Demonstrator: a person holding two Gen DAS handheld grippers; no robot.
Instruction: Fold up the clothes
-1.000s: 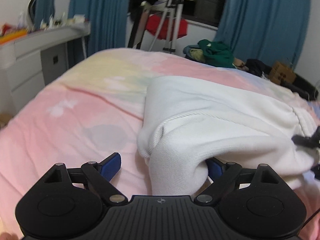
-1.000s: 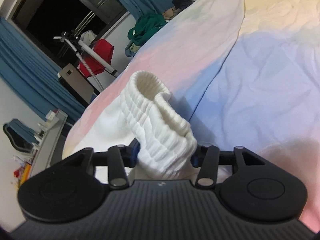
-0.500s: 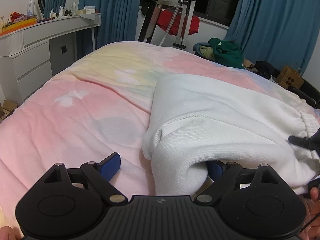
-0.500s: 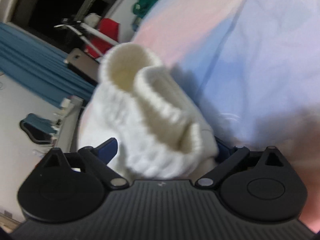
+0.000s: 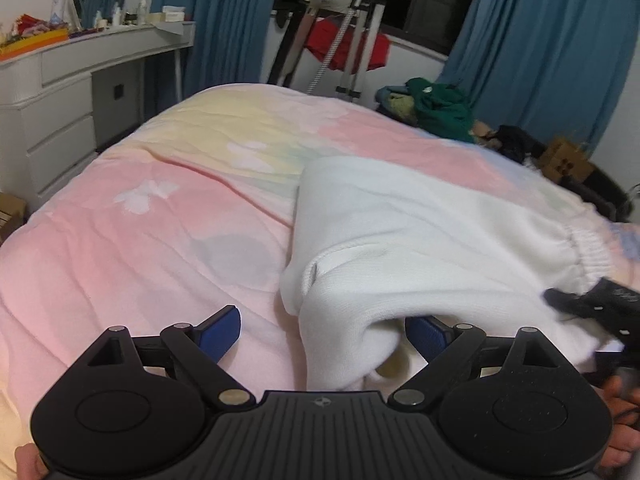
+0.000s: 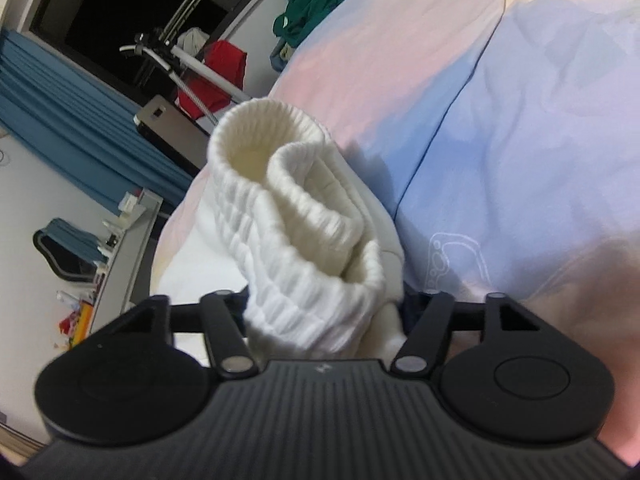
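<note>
1. Where the left claw point(image 5: 322, 330) reaches over the bed point(image 5: 168, 236), its two blue pads stand wide apart; the left pad point(image 5: 222, 328) is bare over the pink cover and the right pad point(image 5: 430, 334) sits under a fold of the white garment point(image 5: 420, 240).
2. A corner of that garment hangs down between the spread pads, nearer the right one, and nothing is pinched there.
3. The rest of the garment stretches ahead and to the right of the left claw, lying on the pastel bedcover, with its ribbed hem at the far right.
4. The right claw point(image 6: 324, 306) is closed in on the ribbed cuff point(image 6: 304, 236) of the garment, and the bunched cuff fills the gap between its fingers and stands up in a curled loop just ahead of them.
5. In the left wrist view, the right claw's dark tip point(image 5: 592, 304) shows at the right edge, against the garment's hem.
6. Beyond the left claw, past the bed's far edge, are blue curtains point(image 5: 532, 52), a red cloth point(image 5: 344, 46) on a metal stand and a green heap point(image 5: 440, 108).
7. A white dresser point(image 5: 60, 108) with small bottles on top stands to the far left of the left claw.
8. To the right of the right claw the cover is pale blue and lilac point(image 6: 520, 140).
</note>
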